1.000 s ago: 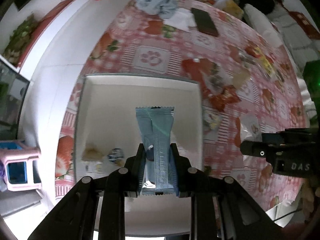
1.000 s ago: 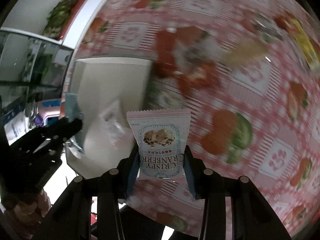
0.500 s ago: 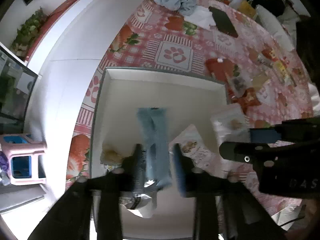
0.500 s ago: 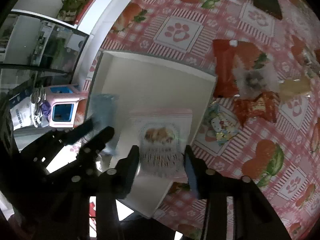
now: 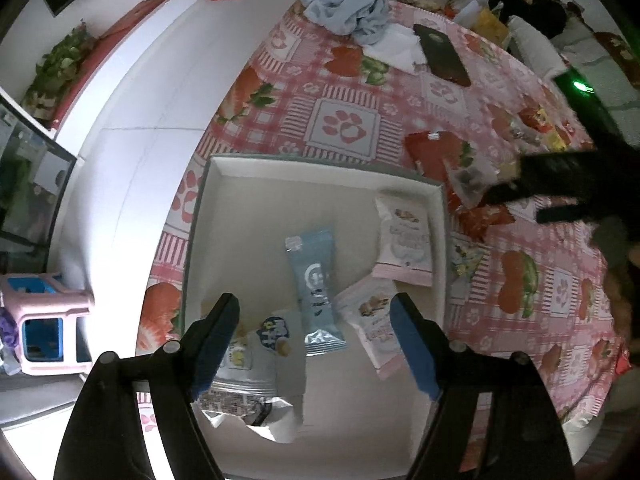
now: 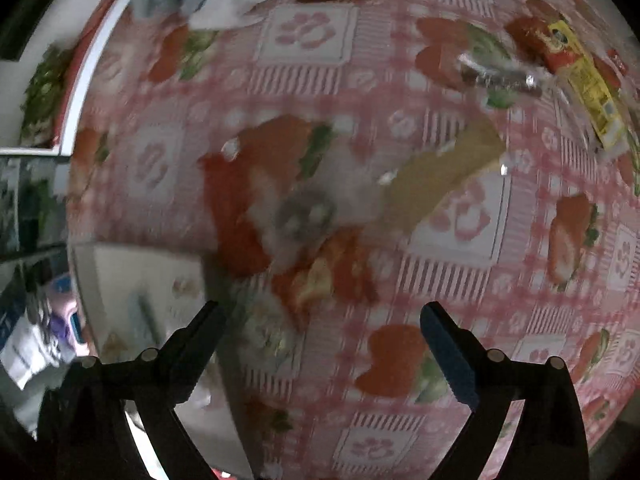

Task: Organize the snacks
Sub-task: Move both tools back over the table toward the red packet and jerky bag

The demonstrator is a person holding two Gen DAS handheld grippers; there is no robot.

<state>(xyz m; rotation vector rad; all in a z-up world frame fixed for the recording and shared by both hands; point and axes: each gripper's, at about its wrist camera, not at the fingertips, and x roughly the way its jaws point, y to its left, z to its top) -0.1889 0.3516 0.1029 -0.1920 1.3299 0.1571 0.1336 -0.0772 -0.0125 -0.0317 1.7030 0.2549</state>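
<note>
A white box (image 5: pixel 320 168) sits on the pink checked tablecloth (image 5: pixel 344 120). Inside it lie a blue snack bar (image 5: pixel 314 280), two pink cranberry packets (image 5: pixel 406 236) (image 5: pixel 374 320) and other small packets (image 5: pixel 256 360). My left gripper (image 5: pixel 316 328) is open and empty above the box. My right gripper (image 6: pixel 322 336) is open and empty over the cloth, to the right of the box (image 6: pixel 132 280); it also shows in the left wrist view (image 5: pixel 560 192). Loose snacks lie ahead of it: a red packet (image 6: pixel 236 208), an orange-red one (image 6: pixel 328 276) and a tan one (image 6: pixel 440 172). The right view is blurred.
A blue cloth (image 5: pixel 348 4) and a black phone-like slab (image 5: pixel 442 54) lie at the table's far end. Yellow and red packets (image 6: pixel 580 76) lie at the far right. A pink stool (image 5: pixel 44 320) stands on the white floor left of the table.
Both grippers opened and let go. The blue bar and the cranberry packet now lie in the box. My right gripper has swung right, away from the box, over the loose snacks.
</note>
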